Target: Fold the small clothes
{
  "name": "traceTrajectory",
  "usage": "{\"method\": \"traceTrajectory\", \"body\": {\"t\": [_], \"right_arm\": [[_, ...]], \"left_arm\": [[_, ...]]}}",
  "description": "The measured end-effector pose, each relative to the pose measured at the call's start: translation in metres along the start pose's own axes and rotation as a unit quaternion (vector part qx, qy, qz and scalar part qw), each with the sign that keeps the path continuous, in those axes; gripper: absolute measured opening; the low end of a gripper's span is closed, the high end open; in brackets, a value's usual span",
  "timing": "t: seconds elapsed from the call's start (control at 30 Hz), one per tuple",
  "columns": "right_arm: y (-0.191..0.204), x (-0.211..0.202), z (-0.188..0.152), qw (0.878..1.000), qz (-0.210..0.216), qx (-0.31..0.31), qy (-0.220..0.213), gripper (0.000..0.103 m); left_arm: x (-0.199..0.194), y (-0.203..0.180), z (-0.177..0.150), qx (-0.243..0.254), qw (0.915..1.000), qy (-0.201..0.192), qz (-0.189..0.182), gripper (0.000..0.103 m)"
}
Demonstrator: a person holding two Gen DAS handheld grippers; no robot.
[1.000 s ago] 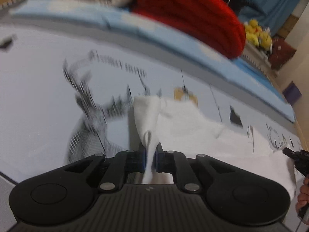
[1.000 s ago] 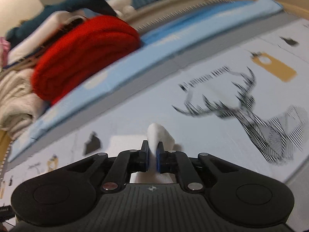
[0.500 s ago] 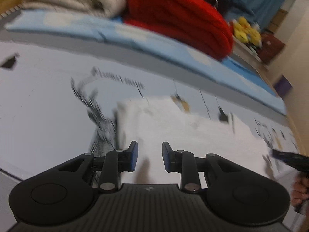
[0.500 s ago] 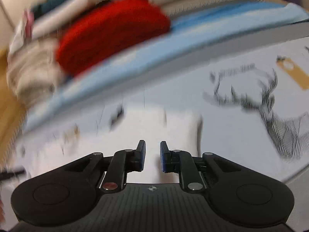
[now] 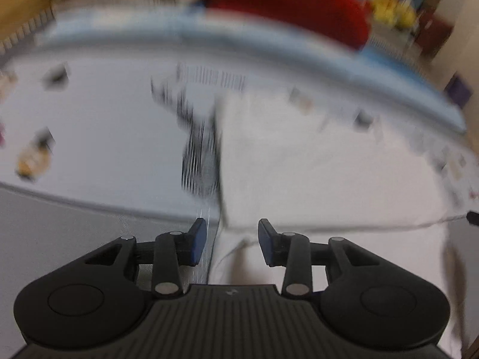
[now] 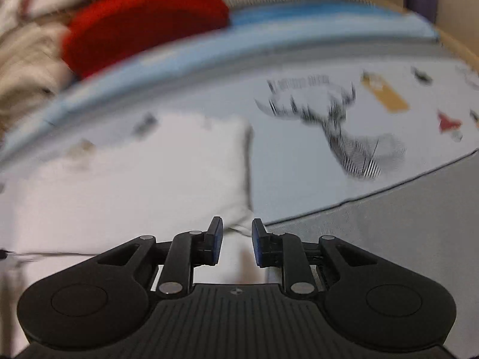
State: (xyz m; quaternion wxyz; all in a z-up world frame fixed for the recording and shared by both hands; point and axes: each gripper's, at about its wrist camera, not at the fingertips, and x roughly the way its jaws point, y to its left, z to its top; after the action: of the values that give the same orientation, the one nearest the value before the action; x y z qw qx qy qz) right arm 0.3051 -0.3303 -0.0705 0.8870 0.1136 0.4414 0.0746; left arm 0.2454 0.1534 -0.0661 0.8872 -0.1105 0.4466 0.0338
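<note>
A white garment (image 5: 314, 164) lies flat on the pale printed bedspread (image 5: 89, 137), its straight side edge running down toward my left gripper (image 5: 232, 239). That gripper hovers over the garment's near corner with its jaws opening and nothing pressed between the blue pads. In the right wrist view the same white garment (image 6: 143, 179) spreads to the left, and its near corner lies below my right gripper (image 6: 236, 239). Its jaws are opening too, apart from the cloth. Both views are motion-blurred.
A rolled red knit (image 5: 287, 3) and beige folded clothes (image 6: 27, 68) sit behind a light blue blanket strip (image 6: 299, 30) at the far side. A black stag print (image 6: 344, 131) marks the bedspread. Grey bed edge (image 6: 389, 224) lies near.
Both grippers let go of the pinched white cloth and their jaws opened. The garment now lies spread flat, and both grippers have lifted and drawn back from it.
</note>
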Motion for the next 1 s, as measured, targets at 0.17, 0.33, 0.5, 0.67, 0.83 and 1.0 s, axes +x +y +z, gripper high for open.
{"method": "traceTrajectory", "body": {"t": [0.17, 0.33, 0.5, 0.67, 0.83, 1.0], "right_arm": [[0.015, -0.109, -0.029, 0.994, 0.030, -0.009, -0.101, 0.024], [0.008, -0.181, -0.085, 0.985, 0.032, 0.012, -0.166, 0.045], [-0.001, -0.181, -0.133, 0.988, 0.005, -0.002, -0.154, 0.052], [-0.003, -0.156, -0.153, 0.996, -0.032, -0.008, -0.079, 0.052], [-0.018, -0.118, -0.167, 0.998, -0.054, 0.033, 0.031, 0.052], [-0.039, -0.101, -0.175, 0.990, -0.062, 0.095, 0.084, 0.052]], "left_arm": [[-0.101, -0.026, -0.025, 0.043, 0.9950, -0.087, 0.025, 0.042], [-0.174, -0.041, -0.098, 0.037, 0.9938, -0.105, 0.004, 0.053], [-0.190, -0.062, -0.173, 0.090, 0.9887, -0.120, -0.004, 0.055], [-0.169, -0.045, -0.200, 0.060, 0.9959, -0.066, -0.015, 0.054], [-0.147, -0.013, -0.193, -0.009, 0.9996, -0.015, -0.021, 0.054], [-0.114, 0.017, -0.195, -0.078, 0.9942, 0.074, -0.013, 0.054]]}}
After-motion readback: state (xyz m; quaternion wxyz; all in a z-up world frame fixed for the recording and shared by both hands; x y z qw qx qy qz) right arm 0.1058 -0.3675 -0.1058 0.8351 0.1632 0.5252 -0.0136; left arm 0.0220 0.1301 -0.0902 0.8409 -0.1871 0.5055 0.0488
